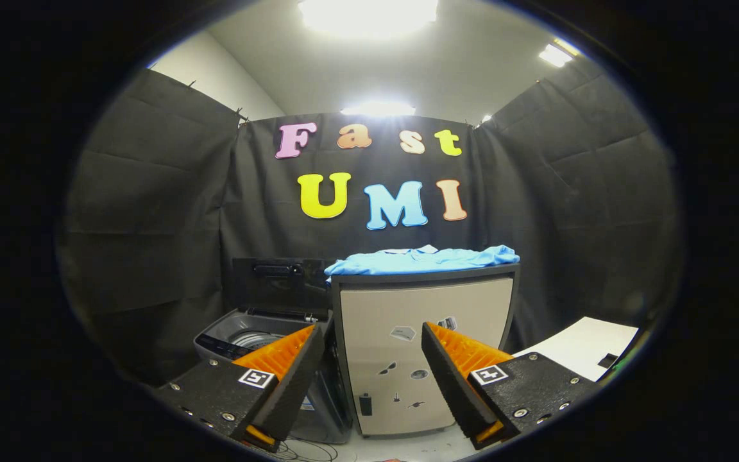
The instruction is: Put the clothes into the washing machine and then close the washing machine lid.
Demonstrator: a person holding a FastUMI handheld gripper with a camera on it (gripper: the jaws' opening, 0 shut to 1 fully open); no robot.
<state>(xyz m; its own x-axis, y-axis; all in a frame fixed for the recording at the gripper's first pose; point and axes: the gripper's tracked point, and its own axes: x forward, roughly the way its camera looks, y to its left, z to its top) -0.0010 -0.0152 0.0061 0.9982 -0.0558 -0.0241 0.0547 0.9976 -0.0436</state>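
The claw (373, 359) is held spread and empty, the blue garment (424, 259) lying well beyond at twelve o'clock atop the cabinet (424, 346) — soft, light, floppy. A bunched fold is best pinched — the open washing machine (257, 337) waits at ten o'clock.

The tongs (369, 337) stand open, holding nothing. Beyond them a blue shirt (422, 258) lies on a beige cabinet (424, 308). Beside the cabinet is the washing machine (247, 337), its lid (280, 282) raised.
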